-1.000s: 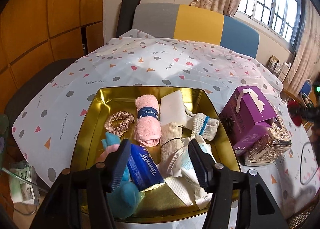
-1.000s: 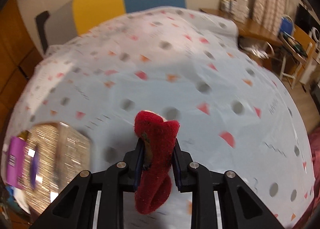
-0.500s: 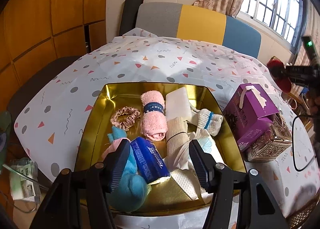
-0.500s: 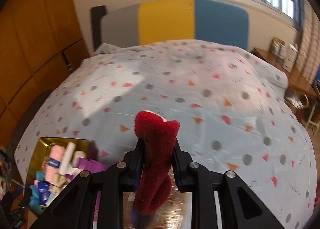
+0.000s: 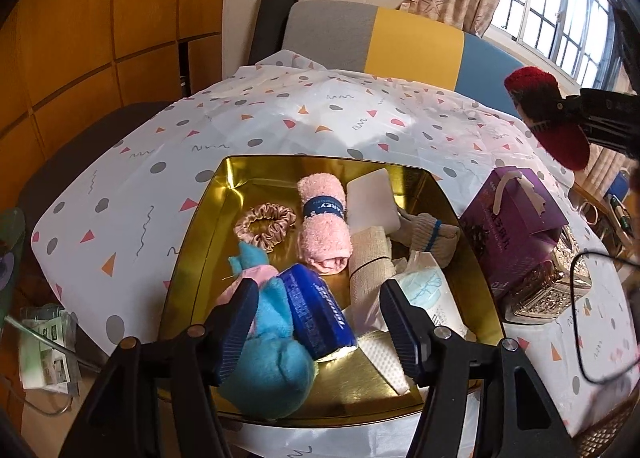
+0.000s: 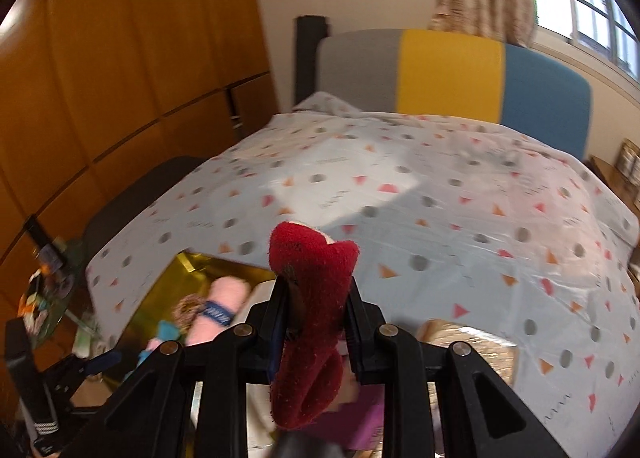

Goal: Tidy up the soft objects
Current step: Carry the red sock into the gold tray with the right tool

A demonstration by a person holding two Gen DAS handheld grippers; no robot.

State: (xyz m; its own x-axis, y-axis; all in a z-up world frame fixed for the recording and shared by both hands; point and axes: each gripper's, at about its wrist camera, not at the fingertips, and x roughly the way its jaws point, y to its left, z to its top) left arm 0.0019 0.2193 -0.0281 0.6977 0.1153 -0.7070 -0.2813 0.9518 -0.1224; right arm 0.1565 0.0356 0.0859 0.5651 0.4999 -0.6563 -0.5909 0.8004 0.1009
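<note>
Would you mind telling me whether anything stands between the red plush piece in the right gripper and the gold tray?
The red plush piece, clamped in the right gripper, hangs above the purple box, which stands beside the gold tray's right wall. The air above looks free; inside, the open floor lies at the back left, near the scrunchie.

Patterned-cloth table (image 5: 280,130): gold tray (image 5: 192,258), purple box (image 5: 516,226).

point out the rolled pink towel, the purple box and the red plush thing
rolled pink towel (image 5: 323,223), left wrist view, below its blue band
purple cardboard box (image 5: 505,234), left wrist view, front face
red plush toy (image 6: 316,298), right wrist view, middle, between the jaws
</note>
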